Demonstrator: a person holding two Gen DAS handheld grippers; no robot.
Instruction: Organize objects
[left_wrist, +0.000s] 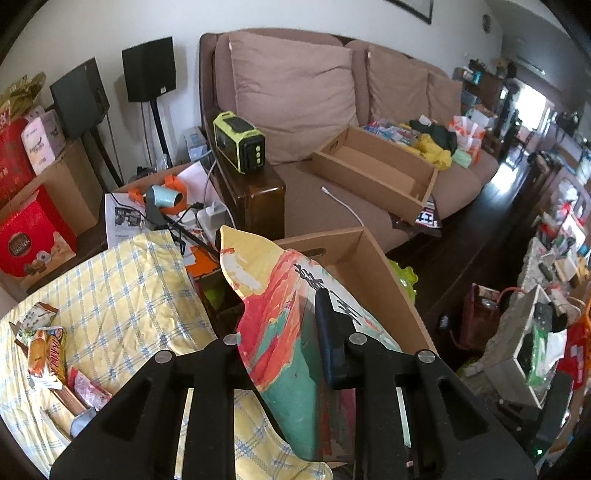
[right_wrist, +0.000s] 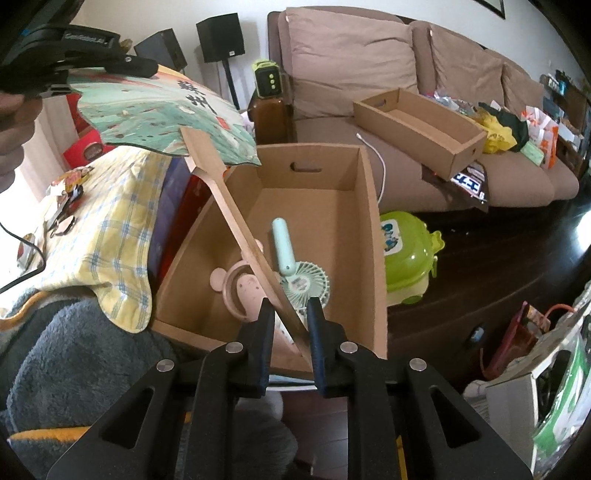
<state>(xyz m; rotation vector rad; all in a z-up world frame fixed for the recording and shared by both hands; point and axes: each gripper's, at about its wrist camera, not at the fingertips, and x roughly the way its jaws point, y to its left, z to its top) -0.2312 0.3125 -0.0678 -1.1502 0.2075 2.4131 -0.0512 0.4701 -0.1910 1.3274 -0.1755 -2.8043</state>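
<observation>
Paper fan (right_wrist: 162, 110): I hold it over the box (right_wrist: 369, 236), at 11 o'clock in the right view. Light, stiff but creasable. My left gripper (left_wrist: 291, 328) is clamped on the leaf, my right gripper (right_wrist: 288, 314) on the handle (right_wrist: 240, 229), the safer hold.

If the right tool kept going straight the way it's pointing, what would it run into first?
Most likely the mint handheld fan on the floor of the open cardboard box, next to the pink one. The right tool, shut on the wooden handle, points down into the box; depth is uncertain.
</observation>
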